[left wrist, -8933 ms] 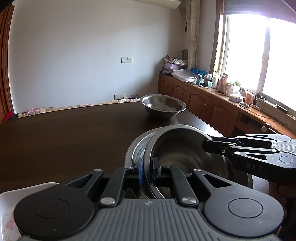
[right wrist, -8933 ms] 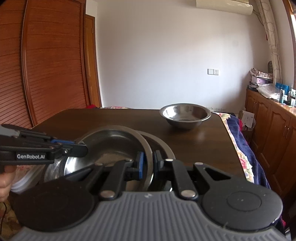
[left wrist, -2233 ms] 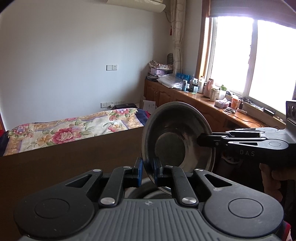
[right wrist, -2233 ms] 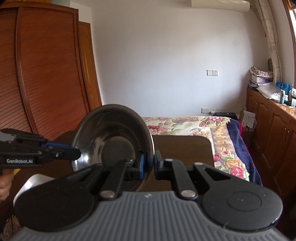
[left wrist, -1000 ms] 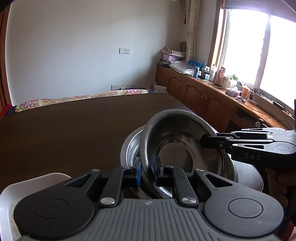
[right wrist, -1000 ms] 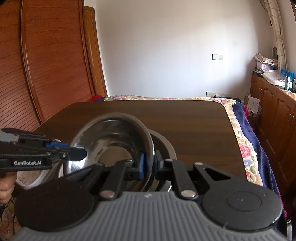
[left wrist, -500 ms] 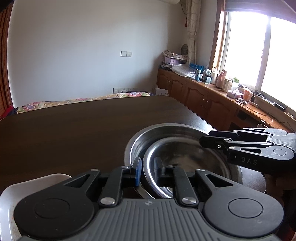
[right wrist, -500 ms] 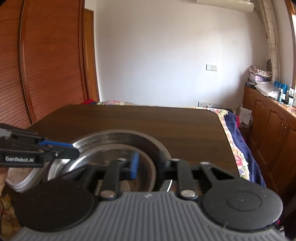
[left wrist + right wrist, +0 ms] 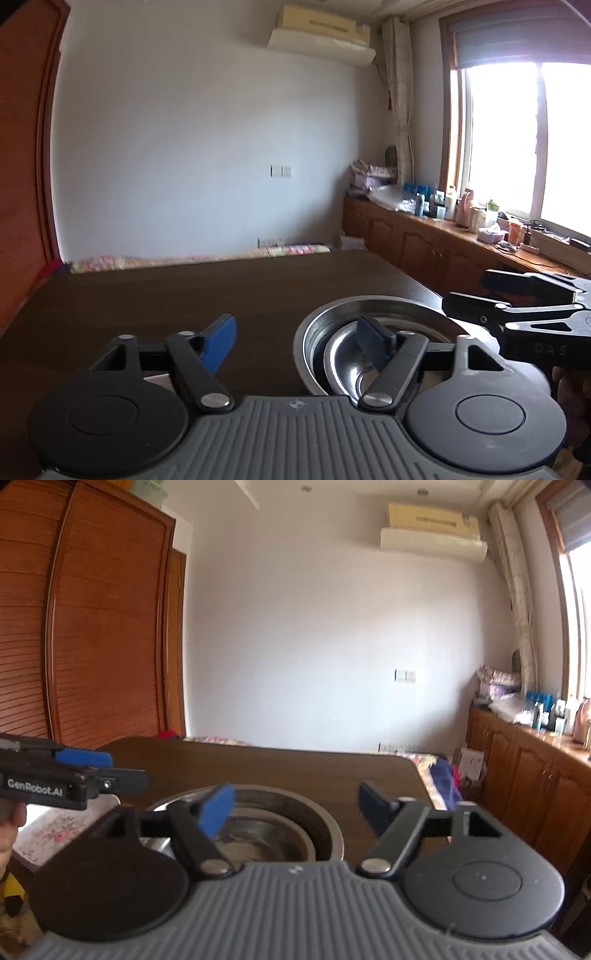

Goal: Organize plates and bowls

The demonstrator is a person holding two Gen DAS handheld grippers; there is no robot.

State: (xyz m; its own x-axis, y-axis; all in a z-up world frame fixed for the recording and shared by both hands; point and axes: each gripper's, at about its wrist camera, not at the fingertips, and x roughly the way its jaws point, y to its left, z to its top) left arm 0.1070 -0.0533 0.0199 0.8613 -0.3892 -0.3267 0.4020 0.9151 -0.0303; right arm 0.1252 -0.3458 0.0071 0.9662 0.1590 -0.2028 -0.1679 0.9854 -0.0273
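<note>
A steel bowl [image 9: 343, 354] sits nested inside a larger steel bowl [image 9: 314, 332] on the dark wooden table [image 9: 184, 295]. The same nested steel bowls [image 9: 266, 827] show low in the right wrist view. My left gripper [image 9: 301, 338] is open, its right finger over the bowls' near rim and nothing between the pads. My right gripper [image 9: 297, 806] is open too, held just above the bowls. A white floral plate [image 9: 48, 830] lies left of the bowls, under the left gripper's fingers [image 9: 85, 771].
A wooden counter [image 9: 443, 240] with bottles runs along the window on the right. A wooden wardrobe [image 9: 74, 627] stands at the left. A bed with a floral cover [image 9: 184, 258] lies beyond the table's far edge. A hand [image 9: 7, 830] holds the left gripper.
Both grippers carried the smaller bowl over, lowered it into the larger bowl, then opened wide and drew back upward. The bowl now rests nested and free.
</note>
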